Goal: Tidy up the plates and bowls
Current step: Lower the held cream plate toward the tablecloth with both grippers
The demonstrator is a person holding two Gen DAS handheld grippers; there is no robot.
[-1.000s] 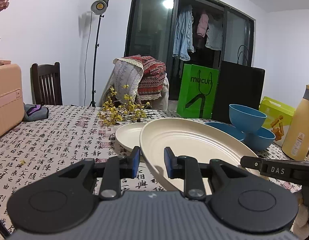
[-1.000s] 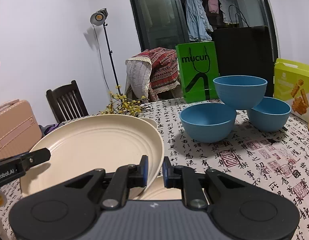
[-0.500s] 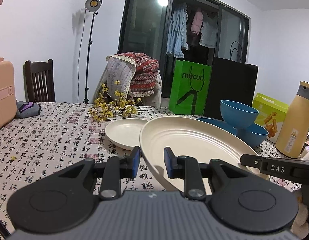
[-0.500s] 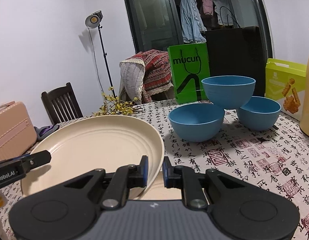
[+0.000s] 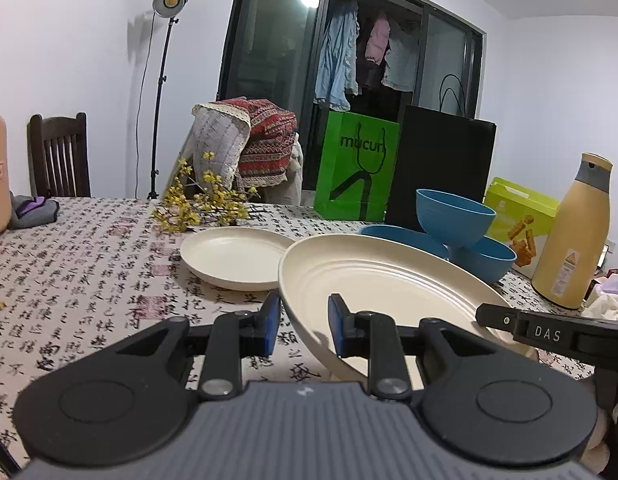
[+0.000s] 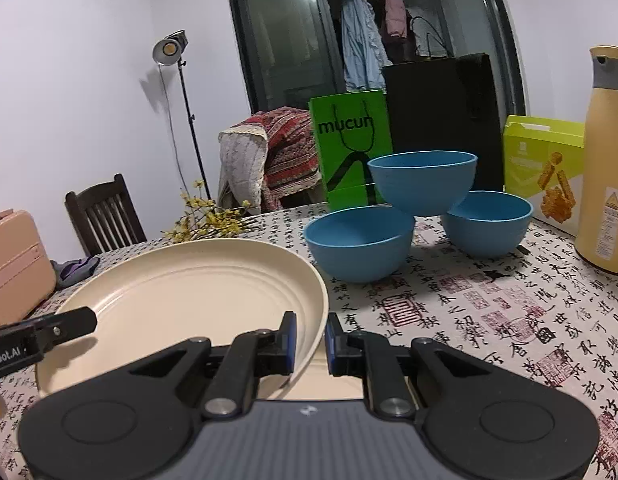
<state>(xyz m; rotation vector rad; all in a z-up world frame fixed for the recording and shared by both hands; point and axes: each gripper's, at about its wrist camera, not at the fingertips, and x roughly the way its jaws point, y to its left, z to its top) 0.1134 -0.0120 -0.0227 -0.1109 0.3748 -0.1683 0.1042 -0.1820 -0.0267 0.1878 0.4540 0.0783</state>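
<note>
A large cream plate point(image 5: 385, 284) is held above the table, with both grippers on its rim. My left gripper point(image 5: 301, 326) grips its left edge. My right gripper point(image 6: 309, 342) grips its right edge, and the plate point(image 6: 189, 292) tilts up between them. A smaller cream plate point(image 5: 235, 256) lies on the table behind it. Another cream plate point(image 6: 329, 380) lies under the right gripper. Three blue bowls point(image 6: 423, 184) stand beyond, one resting on top of the other two point(image 6: 359, 242).
A tall yellow bottle point(image 6: 607, 160) stands at the right. A green bag point(image 6: 351, 148), a black bag point(image 6: 441, 120) and a yellow-green box point(image 6: 543, 164) line the far edge. Yellow flowers point(image 5: 201, 204) lie far left. A pink case point(image 6: 17, 264) sits left.
Both grippers and the large plate have shifted right and back; the small plate behind now shows fully and the yellow bottle has come into view.
</note>
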